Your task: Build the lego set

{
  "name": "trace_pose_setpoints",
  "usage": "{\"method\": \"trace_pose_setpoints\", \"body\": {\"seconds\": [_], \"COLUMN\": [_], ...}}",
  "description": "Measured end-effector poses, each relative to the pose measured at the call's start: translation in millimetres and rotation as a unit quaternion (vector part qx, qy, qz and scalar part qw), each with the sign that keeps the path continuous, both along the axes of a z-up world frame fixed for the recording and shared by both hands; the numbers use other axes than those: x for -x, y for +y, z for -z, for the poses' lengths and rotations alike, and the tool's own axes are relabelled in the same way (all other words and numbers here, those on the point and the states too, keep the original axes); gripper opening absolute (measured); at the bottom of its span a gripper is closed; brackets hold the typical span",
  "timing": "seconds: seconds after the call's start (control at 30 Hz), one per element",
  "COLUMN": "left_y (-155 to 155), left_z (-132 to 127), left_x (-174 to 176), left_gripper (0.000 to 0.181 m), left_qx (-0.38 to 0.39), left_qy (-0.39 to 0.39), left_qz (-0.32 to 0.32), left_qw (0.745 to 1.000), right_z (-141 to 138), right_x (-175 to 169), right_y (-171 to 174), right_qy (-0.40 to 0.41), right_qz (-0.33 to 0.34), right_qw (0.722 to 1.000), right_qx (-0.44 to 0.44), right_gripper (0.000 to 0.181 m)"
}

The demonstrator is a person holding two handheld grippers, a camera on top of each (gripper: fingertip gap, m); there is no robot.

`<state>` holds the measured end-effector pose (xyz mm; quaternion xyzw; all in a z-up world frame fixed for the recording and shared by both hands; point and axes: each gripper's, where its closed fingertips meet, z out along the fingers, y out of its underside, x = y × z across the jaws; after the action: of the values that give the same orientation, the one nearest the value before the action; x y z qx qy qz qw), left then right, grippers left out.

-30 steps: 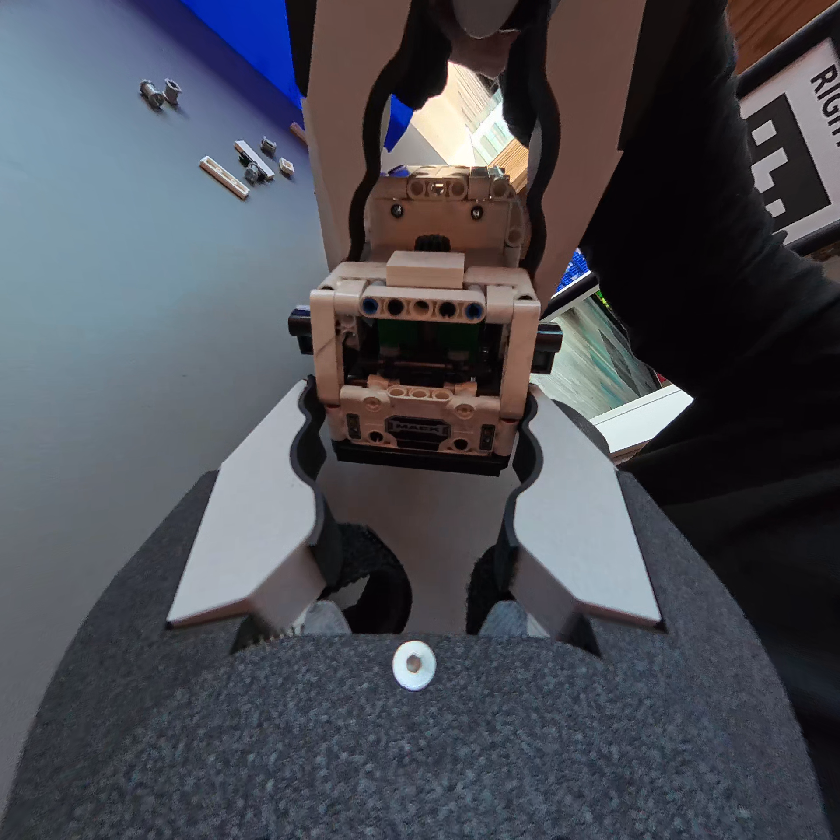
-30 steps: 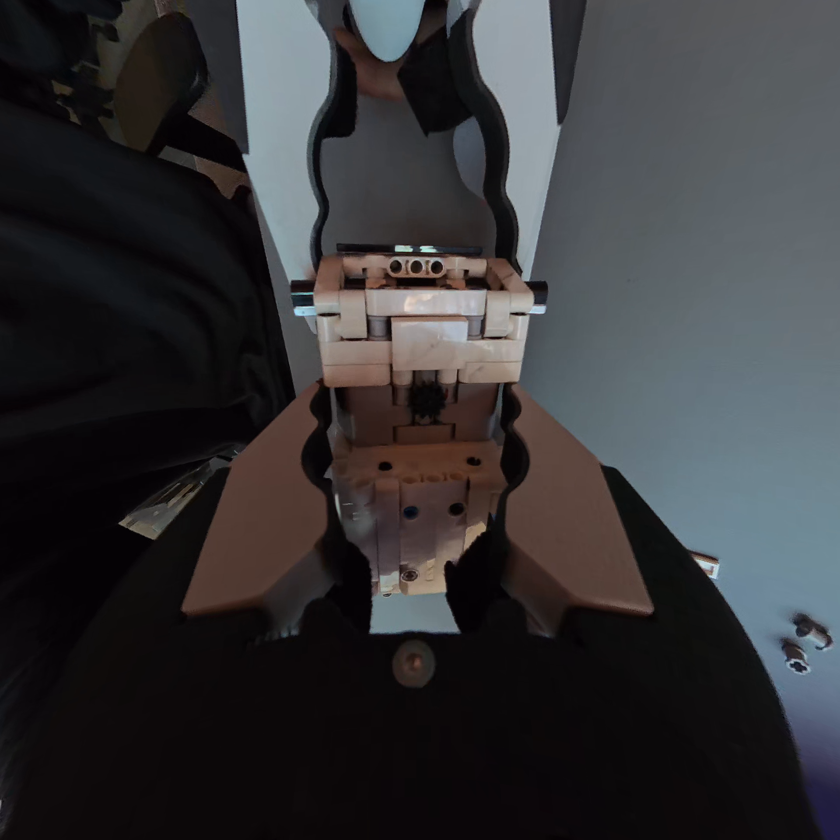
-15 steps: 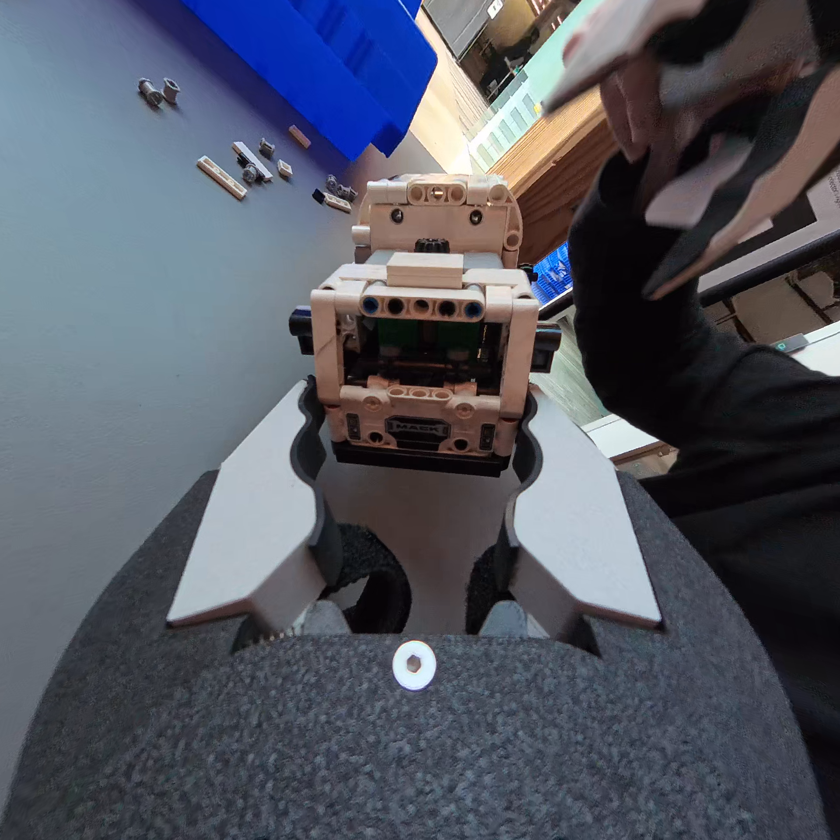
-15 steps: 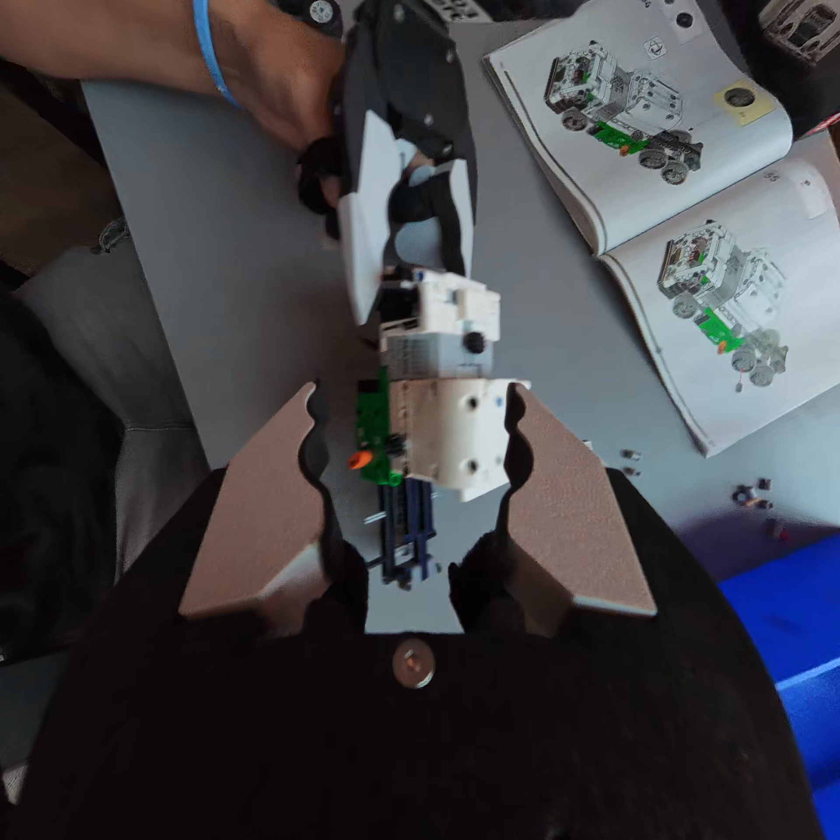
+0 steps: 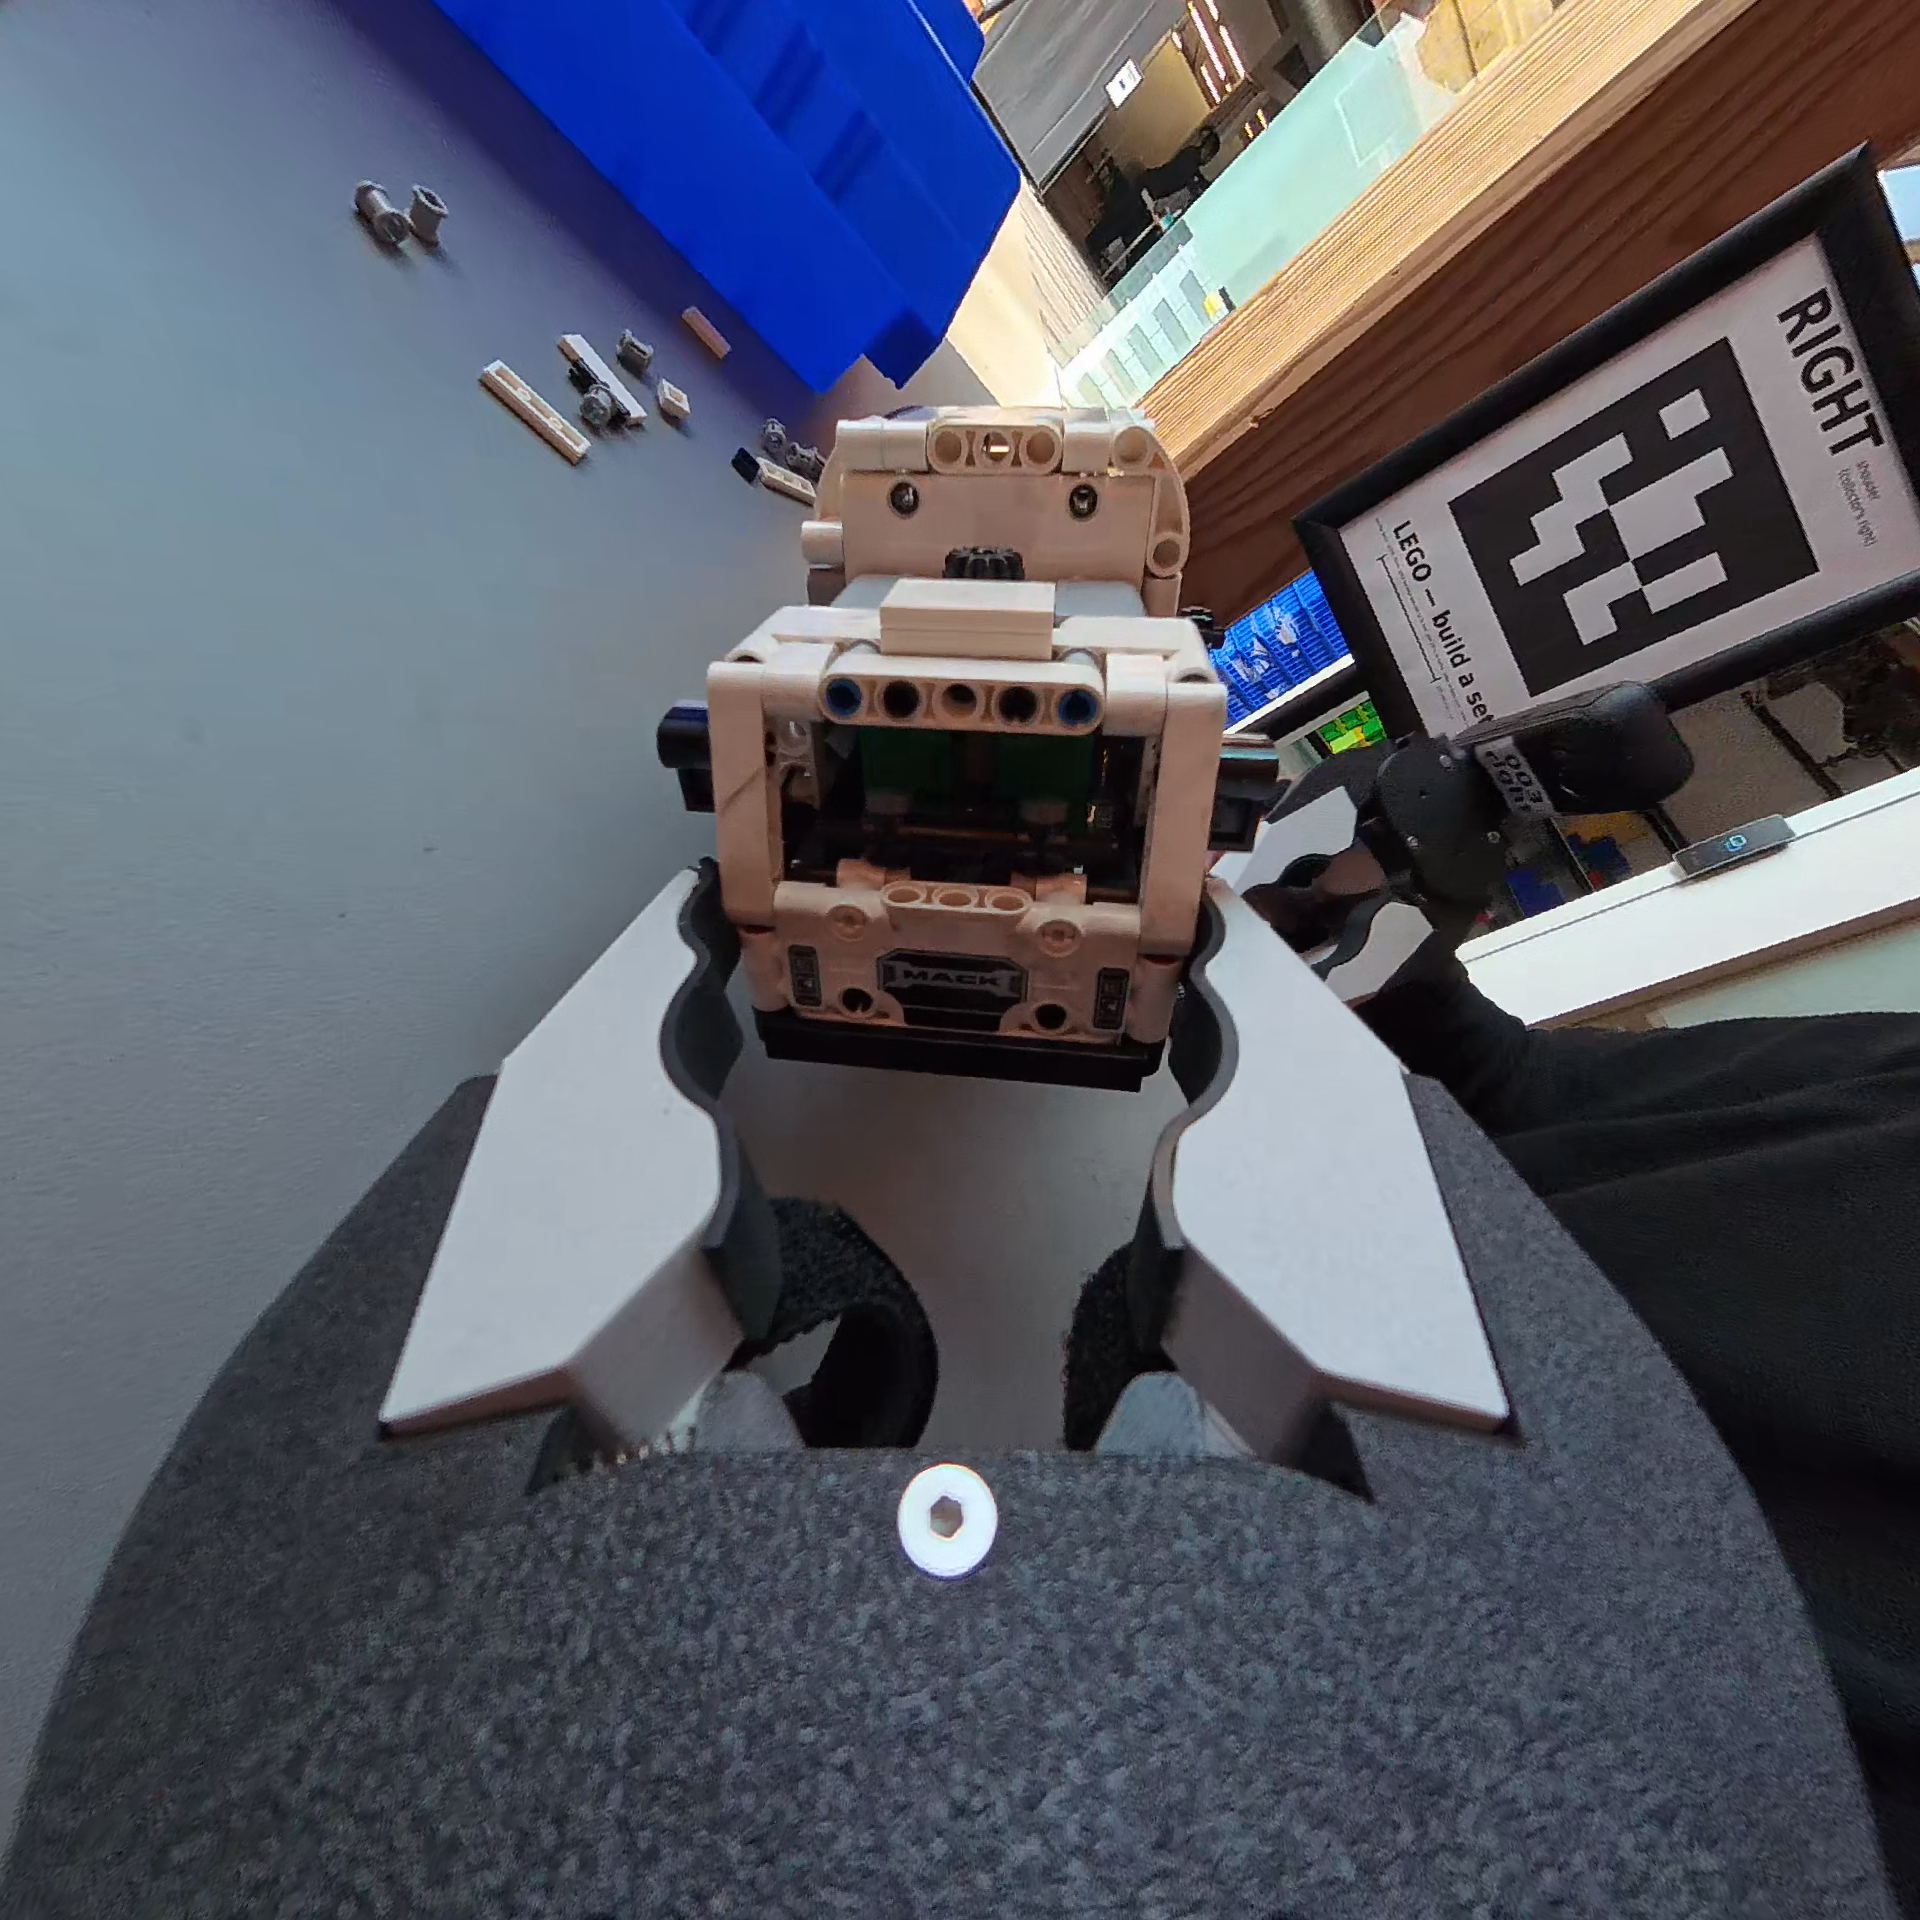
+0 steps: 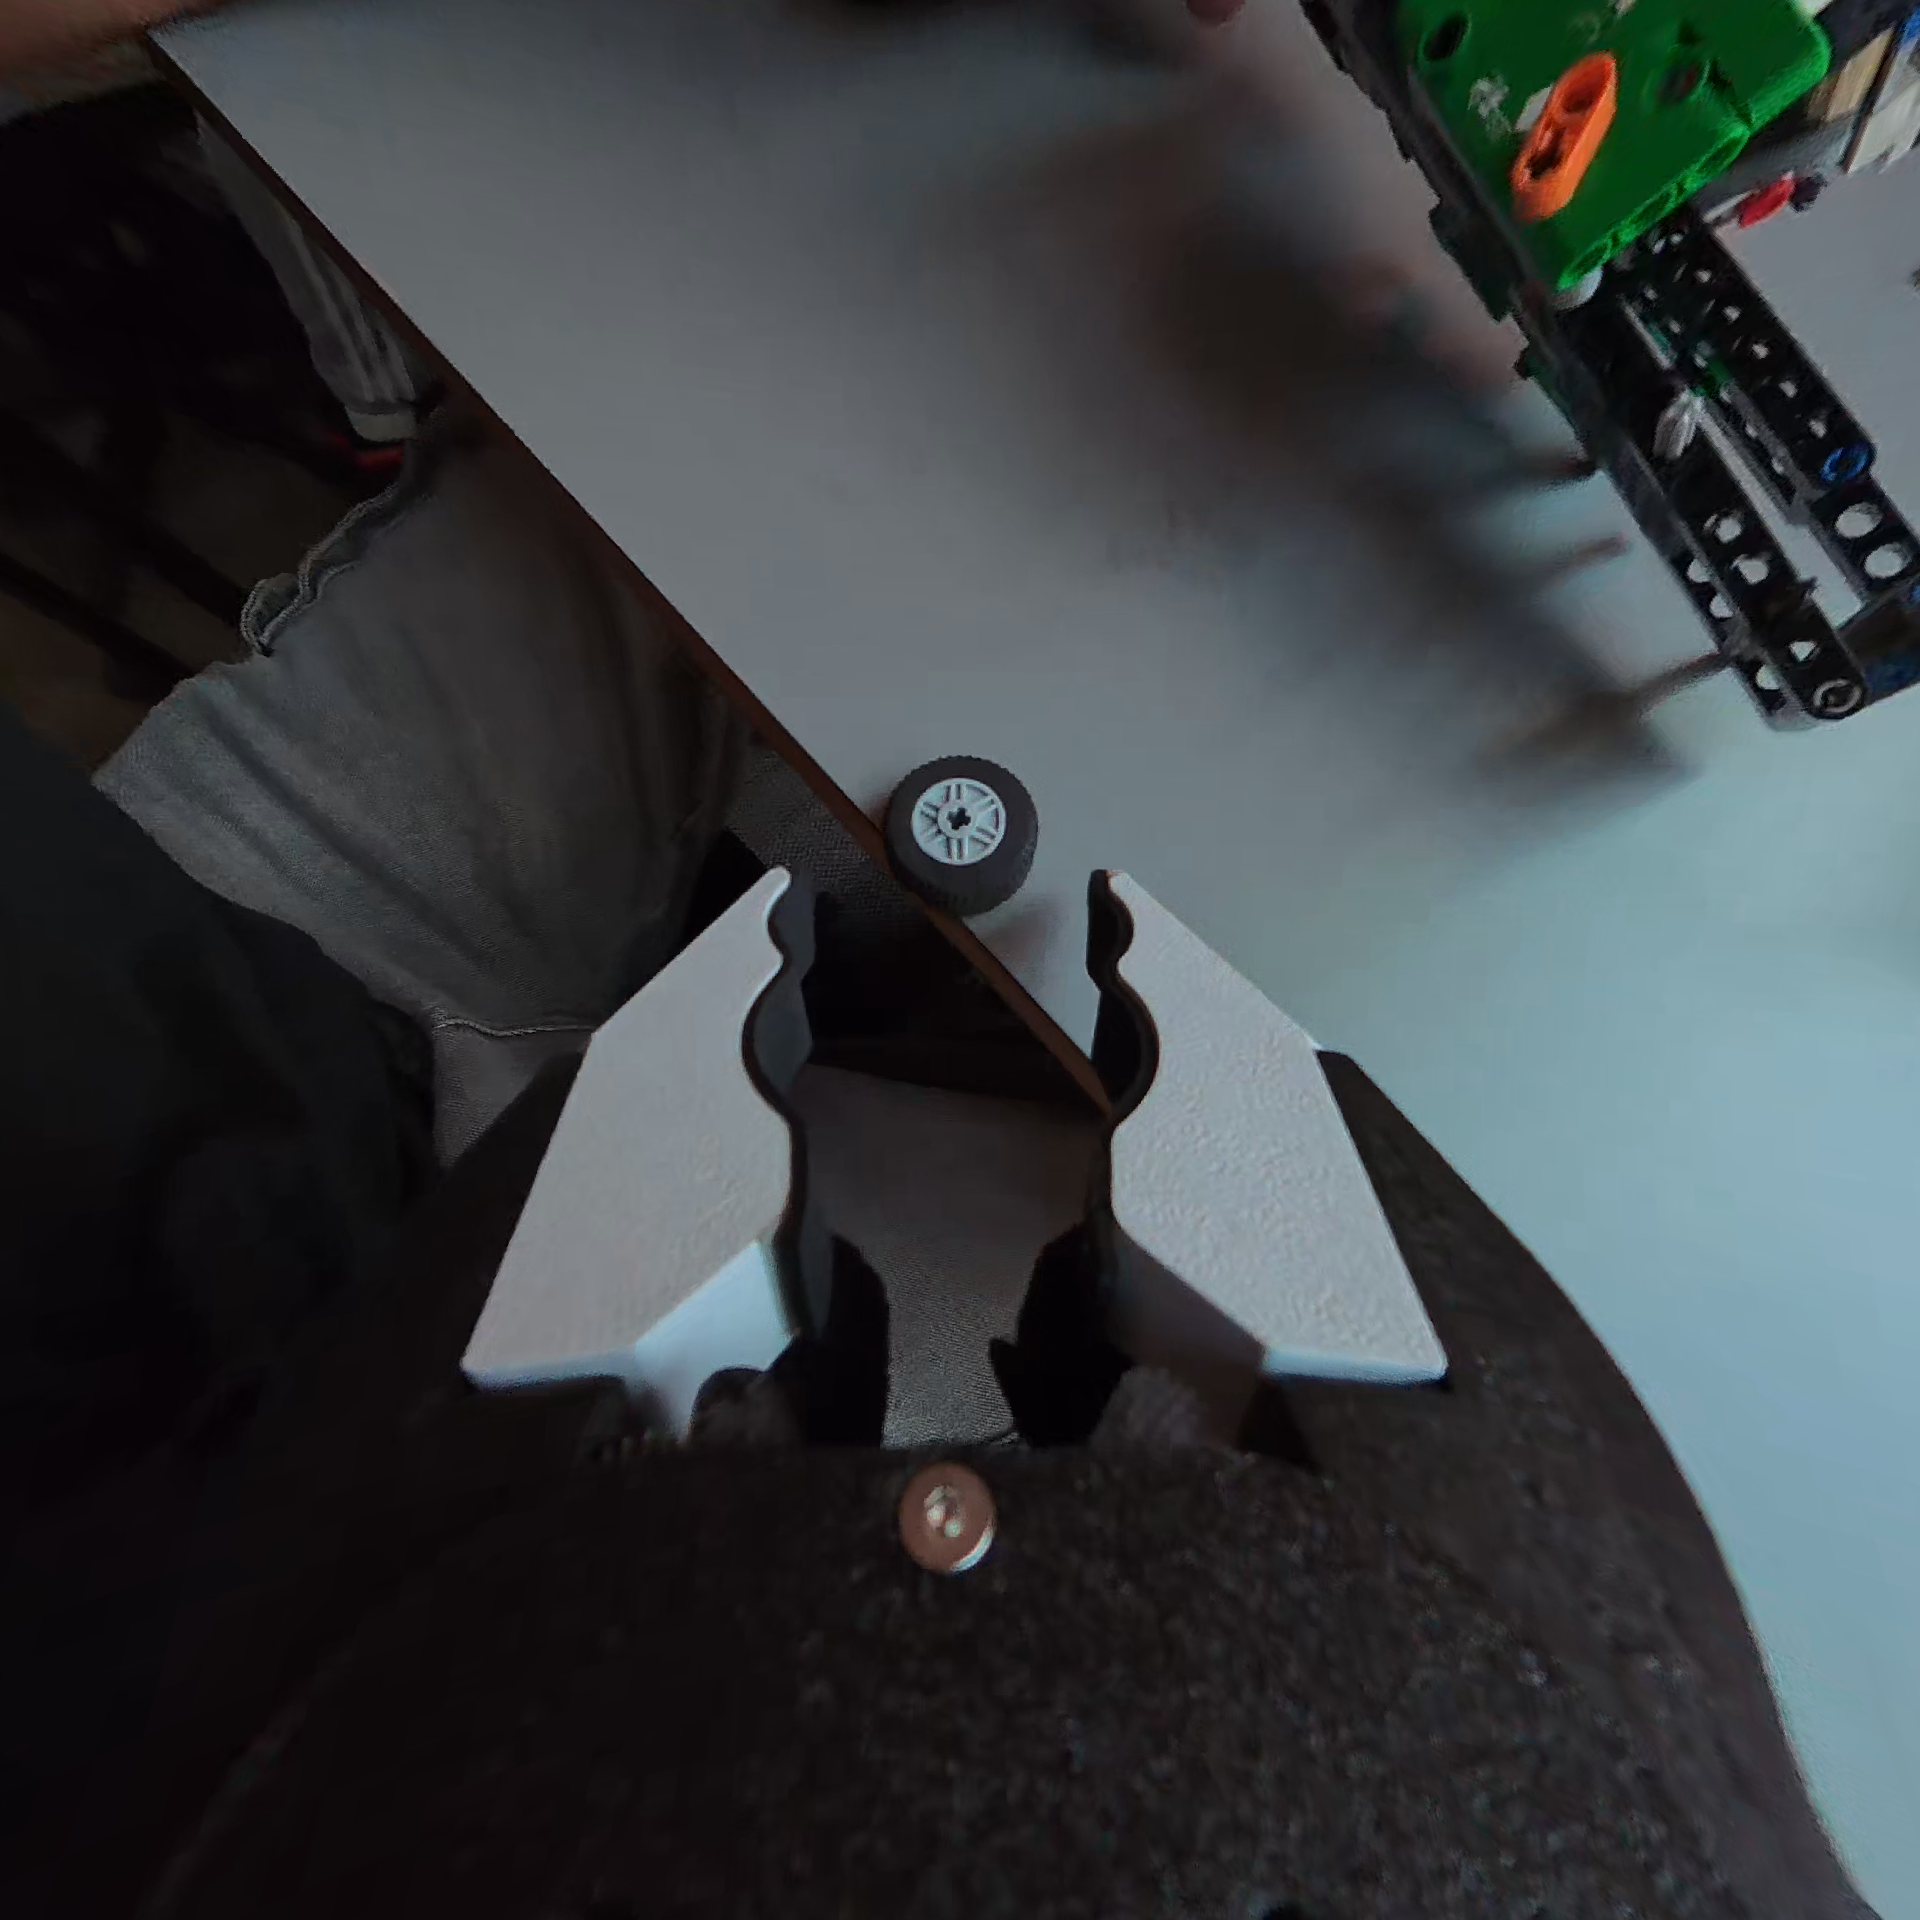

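My left gripper (image 5: 956, 904) is shut on the front of a white lego truck (image 5: 966, 727) and holds it above the grey table (image 5: 260, 727). The truck's green part and black chassis show blurred at the top right of the right wrist view (image 6: 1621, 135). My right gripper (image 6: 940, 935) is open and empty over the table's near edge. A small black wheel with a grey hub (image 6: 961, 836) lies at that edge, just beyond its fingertips. The right gripper also shows in the left wrist view (image 5: 1340, 883), right of the truck and apart from it.
Several small loose lego parts (image 5: 561, 405) lie on the table near a blue bin (image 5: 727, 135). A black-framed sign (image 5: 1662, 499) stands at the right. A person's grey-clad leg (image 6: 416, 790) is beside the table edge (image 6: 727, 707). My right fingertips sit around 20 cm from my left ones.
My right gripper has let go of the truck's rear, opened, and swung away down to the table's near edge by the wheel. My left gripper still holds the truck in place.
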<state>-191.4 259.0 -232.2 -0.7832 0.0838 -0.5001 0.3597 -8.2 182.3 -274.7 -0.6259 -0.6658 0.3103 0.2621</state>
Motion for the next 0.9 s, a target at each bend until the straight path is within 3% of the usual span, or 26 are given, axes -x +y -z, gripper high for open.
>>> {"method": "trace_pose_setpoints", "body": {"seconds": [0.23,0.37,0.47,0.57,0.7,0.9], "left_y": [-0.1,-0.8,-0.6,0.1,0.4,1.2], "left_z": [0.6,2.0,2.6,2.1,2.2,2.0], "left_x": [-0.5,-2.2,-3.4,-3.6,-3.3,-1.7], "left_gripper": [0.084,0.084,0.084,0.084,0.084,0.084], "left_qx": [0.000,0.000,0.002,0.004,0.009,0.013], "left_qy": [0.000,0.007,0.006,0.003,-0.003,-0.009], "left_qz": [0.001,0.004,0.003,0.000,-0.002,-0.004], "left_qw": [1.000,1.000,1.000,1.000,1.000,1.000], "right_z": [8.1,2.2,-34.6,-73.3,-72.6,-61.9], "right_x": [13.5,23.0,51.8,96.6,144.6,162.4], "right_y": [0.4,-1.1,12.1,22.5,41.8,46.4], "right_qy": [0.009,0.011,0.059,0.112,0.072,0.034], "right_qz": [-0.007,-0.019,-0.020,-0.032,-0.040,-0.047], "right_qw": [1.000,0.999,0.990,0.954,0.914,0.910], "right_qx": [-0.001,-0.029,-0.125,-0.275,-0.396,-0.410], "right_gripper": [0.031,0.031,0.030,0.030,0.030,0.030]}}
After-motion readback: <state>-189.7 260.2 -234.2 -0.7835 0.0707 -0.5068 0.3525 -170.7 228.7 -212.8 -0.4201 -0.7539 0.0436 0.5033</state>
